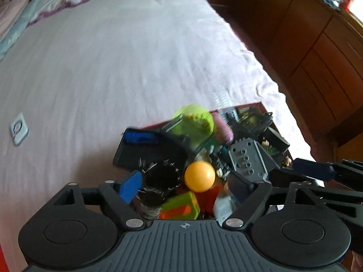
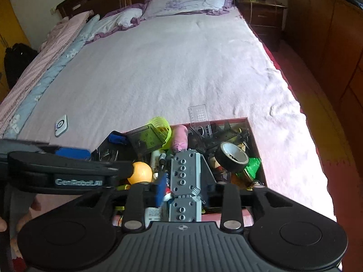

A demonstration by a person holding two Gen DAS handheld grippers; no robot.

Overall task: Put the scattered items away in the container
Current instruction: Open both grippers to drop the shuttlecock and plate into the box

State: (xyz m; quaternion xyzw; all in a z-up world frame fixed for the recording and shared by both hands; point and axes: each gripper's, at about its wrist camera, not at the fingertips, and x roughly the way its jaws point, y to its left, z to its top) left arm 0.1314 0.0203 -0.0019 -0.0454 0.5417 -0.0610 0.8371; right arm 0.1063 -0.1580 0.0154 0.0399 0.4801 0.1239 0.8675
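Note:
A red box (image 2: pixel 255 136) full of small items sits at the near edge of the bed; its rim also shows in the left wrist view (image 1: pixel 261 105). My left gripper (image 1: pixel 183 188) hangs open over the box, above an orange ball (image 1: pixel 199 179) and a green and orange block (image 1: pixel 179 206). My right gripper (image 2: pixel 185 189) is open around a grey studded block (image 2: pixel 186 181) that lies in the box. A yellow-green basket (image 2: pixel 160 128), a pink cylinder (image 2: pixel 180 140) and a black tape roll (image 2: pixel 233 156) also lie in the box.
A small white square device (image 2: pixel 61 125) lies on the pale bedsheet (image 2: pixel 158 68) to the left; it also shows in the left wrist view (image 1: pixel 20 129). A clear plastic piece (image 2: pixel 198 114) stands at the box's far rim. Wooden cabinets (image 2: pixel 329 34) line the right. Pillows (image 2: pixel 181 2) lie at the head.

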